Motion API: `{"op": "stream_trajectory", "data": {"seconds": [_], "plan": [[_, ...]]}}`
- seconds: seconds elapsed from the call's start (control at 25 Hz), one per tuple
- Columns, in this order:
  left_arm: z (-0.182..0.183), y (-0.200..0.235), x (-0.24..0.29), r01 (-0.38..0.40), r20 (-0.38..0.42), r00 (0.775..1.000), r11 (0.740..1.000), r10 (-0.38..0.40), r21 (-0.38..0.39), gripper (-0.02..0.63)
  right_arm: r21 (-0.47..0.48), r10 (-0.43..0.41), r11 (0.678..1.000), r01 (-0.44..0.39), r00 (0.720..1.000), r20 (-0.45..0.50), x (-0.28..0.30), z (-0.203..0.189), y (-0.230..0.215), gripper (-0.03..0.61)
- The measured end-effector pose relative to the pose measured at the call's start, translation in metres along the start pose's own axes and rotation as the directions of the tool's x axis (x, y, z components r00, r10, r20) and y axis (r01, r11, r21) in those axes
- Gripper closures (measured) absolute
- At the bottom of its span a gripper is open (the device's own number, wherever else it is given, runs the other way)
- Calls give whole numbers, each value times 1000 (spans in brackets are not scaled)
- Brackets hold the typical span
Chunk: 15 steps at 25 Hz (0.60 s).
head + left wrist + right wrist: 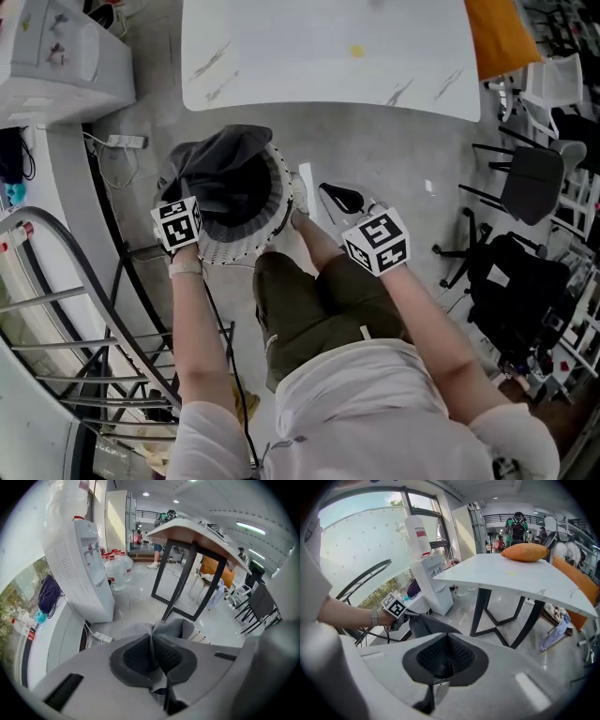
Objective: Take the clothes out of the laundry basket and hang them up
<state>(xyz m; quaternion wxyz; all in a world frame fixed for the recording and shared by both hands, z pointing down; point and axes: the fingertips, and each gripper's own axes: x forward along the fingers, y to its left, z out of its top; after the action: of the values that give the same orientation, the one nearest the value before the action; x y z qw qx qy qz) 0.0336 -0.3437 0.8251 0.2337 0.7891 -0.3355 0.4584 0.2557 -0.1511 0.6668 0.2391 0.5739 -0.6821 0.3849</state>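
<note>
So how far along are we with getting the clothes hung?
Nothing looks hung: the metal rack bars carry no clothes. In hand: the left gripper is shut on the grey garment, which drapes over the laundry basket. The right gripper is shut, nothing seen in it. Left: lift it out and hang it.

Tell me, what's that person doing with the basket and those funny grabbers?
A person is taking laundry out of a white basket that stands in front of them. The left tongs are pinched shut on a dark grey garment, which is bunched over the top of the basket. The right tongs are shut with nothing in them, beside the basket. The garment is not hung up yet.
</note>
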Motion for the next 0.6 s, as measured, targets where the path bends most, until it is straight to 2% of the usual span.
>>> {"op": "stream_trajectory", "data": {"seconds": [0.28, 0.6], "plan": [[54, -13, -88, 32, 126, 992, 999, -28, -27, 598, -22, 14, 1000, -13, 999, 51, -27, 18, 21, 572], [117, -37, -200, 66, 266, 962, 998, -66, 9, 598, -14, 18, 1000, -17, 992, 125, -68, 29, 47, 571]]}}
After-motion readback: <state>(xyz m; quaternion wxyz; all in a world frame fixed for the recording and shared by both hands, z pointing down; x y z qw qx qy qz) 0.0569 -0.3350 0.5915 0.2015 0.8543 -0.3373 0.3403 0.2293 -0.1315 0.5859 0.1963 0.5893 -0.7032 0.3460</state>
